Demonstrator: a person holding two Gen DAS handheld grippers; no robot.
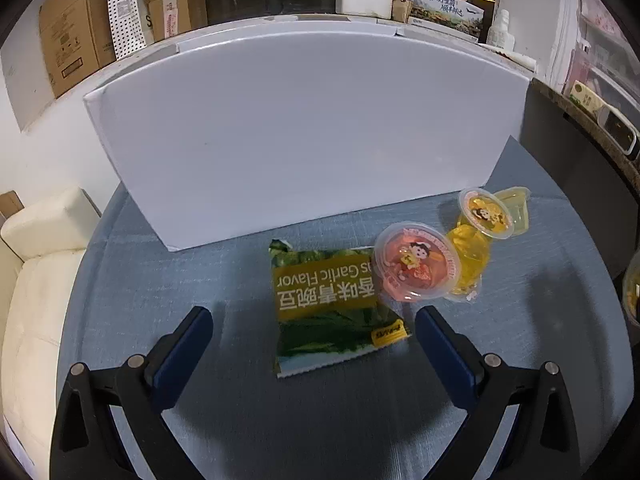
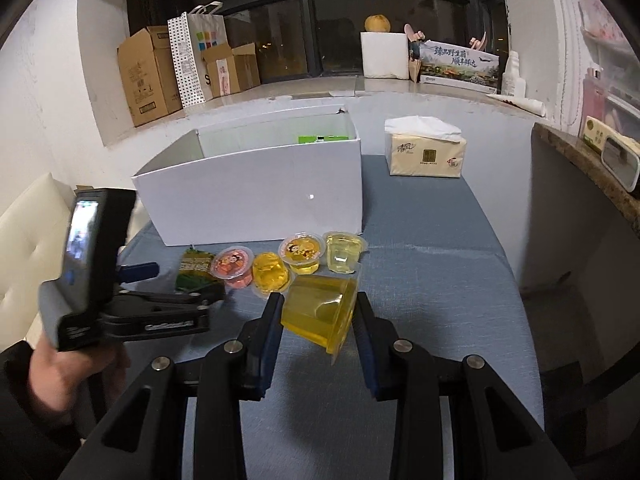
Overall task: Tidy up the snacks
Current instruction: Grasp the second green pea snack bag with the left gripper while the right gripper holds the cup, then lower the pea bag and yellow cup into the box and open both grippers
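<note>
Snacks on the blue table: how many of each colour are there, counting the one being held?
Yellow jelly cups: 4 (held, sideways, cartoon lid, pale)
Pink jelly cups: 1
Green pea bags: 1
Total: 6

Matt blue-grey woven cloth (image 2: 420, 280) covers the table. The white box (image 2: 256, 196) looks like smooth matt card. Jelly cups (image 2: 320, 312) are clear glossy plastic; the pea packet (image 1: 332, 308) is shiny foil.
</note>
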